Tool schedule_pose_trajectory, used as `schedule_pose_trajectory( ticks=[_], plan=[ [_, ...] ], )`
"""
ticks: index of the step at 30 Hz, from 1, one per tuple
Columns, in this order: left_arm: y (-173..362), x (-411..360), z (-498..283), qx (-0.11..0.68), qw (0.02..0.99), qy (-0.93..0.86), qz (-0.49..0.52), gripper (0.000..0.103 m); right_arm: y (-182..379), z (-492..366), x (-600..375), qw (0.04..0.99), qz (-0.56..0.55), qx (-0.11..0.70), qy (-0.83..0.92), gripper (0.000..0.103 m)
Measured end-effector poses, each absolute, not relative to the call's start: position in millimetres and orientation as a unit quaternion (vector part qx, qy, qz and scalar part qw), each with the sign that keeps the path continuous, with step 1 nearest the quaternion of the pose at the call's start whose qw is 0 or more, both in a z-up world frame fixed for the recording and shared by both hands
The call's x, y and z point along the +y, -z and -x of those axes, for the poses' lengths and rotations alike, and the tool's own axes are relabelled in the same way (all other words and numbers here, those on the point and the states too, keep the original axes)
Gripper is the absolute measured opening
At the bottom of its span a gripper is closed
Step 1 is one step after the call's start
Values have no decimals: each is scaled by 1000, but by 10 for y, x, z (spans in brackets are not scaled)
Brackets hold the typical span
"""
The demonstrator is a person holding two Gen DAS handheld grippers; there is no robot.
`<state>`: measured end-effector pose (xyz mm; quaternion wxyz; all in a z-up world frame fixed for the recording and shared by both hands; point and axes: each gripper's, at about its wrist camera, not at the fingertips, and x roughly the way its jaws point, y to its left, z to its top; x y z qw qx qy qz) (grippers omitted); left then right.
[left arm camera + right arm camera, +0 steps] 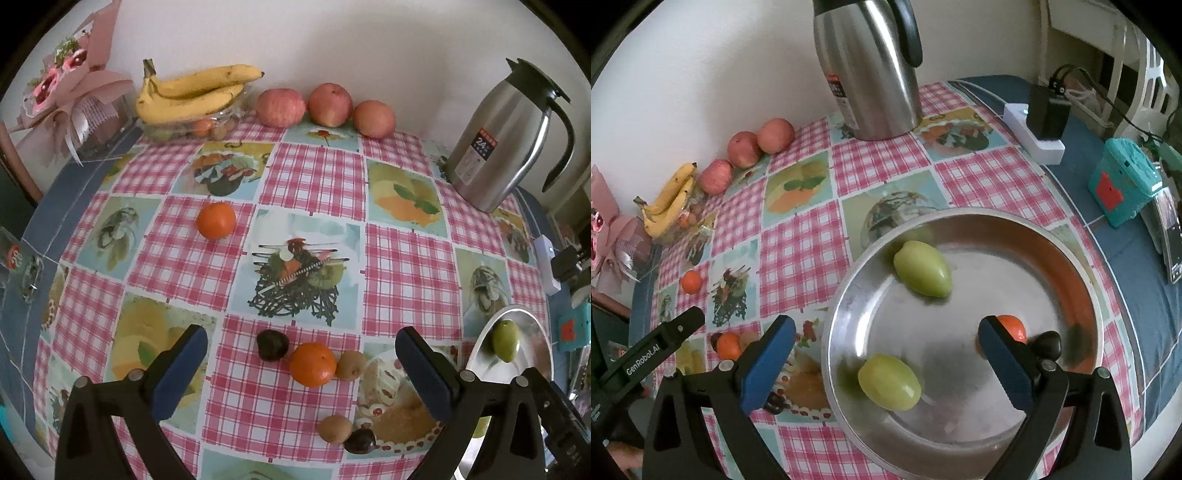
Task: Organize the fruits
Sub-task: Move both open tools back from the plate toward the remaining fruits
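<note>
On the far left I am seeing bananas (192, 94) over a clear container, then three apples (327, 105) lining the wall. My left gripper (301, 373) is hovering with its jaws wide and nothing gripped, over a near cluster on the checked tablecloth (314, 177): a dark fruit (272, 344), an orange (313, 364) and a kiwi (350, 365). Further right, my right gripper (886, 363) is also standing wide and empty above the steel bowl (1067, 266), which is holding two green fruits (922, 268), a second orange (1012, 326) and a dark plum (1047, 343). A steel jug (868, 70) is standing beyond.
</note>
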<state>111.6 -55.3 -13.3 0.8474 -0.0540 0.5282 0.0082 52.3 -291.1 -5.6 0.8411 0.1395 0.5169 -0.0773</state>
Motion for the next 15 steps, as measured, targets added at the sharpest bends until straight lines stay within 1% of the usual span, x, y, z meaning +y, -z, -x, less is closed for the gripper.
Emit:
schedule_pose_trajectory(
  ticks=[10,15],
  plan=[
    [92,-400,-979,517,853,-22,64,103,76,-529,-2697,848,-117,515,44,99],
    [46,-253,-854,500,862,-35,72,103,103,-516,-2599,846,-127,517,22,99]
  ],
)
